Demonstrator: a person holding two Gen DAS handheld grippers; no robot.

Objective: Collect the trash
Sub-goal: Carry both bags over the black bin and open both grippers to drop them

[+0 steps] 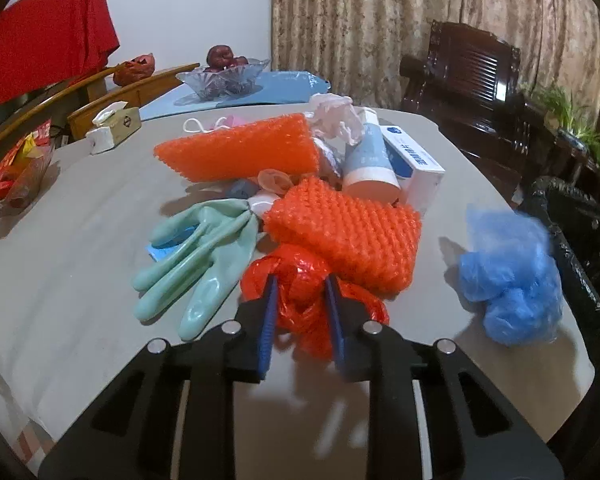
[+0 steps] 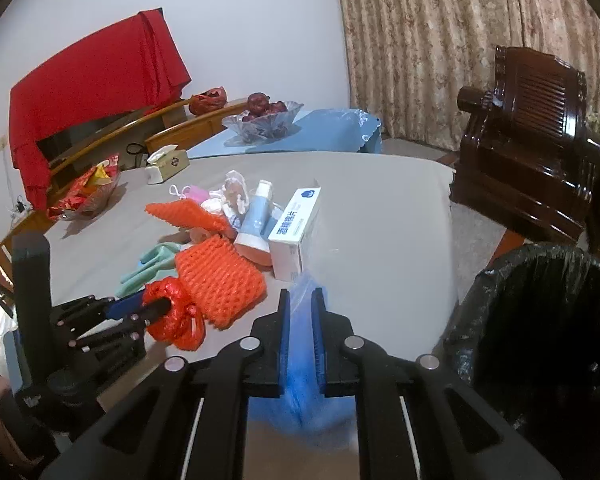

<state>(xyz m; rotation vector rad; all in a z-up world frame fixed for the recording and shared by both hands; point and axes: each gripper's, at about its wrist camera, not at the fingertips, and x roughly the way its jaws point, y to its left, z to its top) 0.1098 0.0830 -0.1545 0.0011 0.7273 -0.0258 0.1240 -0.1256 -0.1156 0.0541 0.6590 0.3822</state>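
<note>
Left gripper [image 1: 300,280] is down on the grey table [image 1: 80,280], its blue-padded fingers closed around the crumpled red plastic bag [image 1: 300,292], which sits at the near edge of the trash pile. In the right wrist view that same gripper [image 2: 162,306] shows at 9 o'clock, tips buried in the red bag [image 2: 172,316]. Right gripper [image 2: 301,292] is clamped on the blue plastic bag [image 2: 300,392], which bulges below the jaws; from the left camera the blue bag [image 1: 508,276] hangs blurred at 3 o'clock, just beside the black-lined bin [image 1: 580,240]. In the right view the bin [image 2: 540,320] is at 4 o'clock, past the table edge. Pile behind the red bag: an orange foam net [image 1: 340,236] touching it at 12 o'clock, a green rubber glove [image 1: 192,256] at 10 o'clock, a second orange net [image 1: 236,148] farther back, a blue-and-white tube [image 1: 370,156] and a white box [image 1: 414,164] at 1 o'clock
</note>
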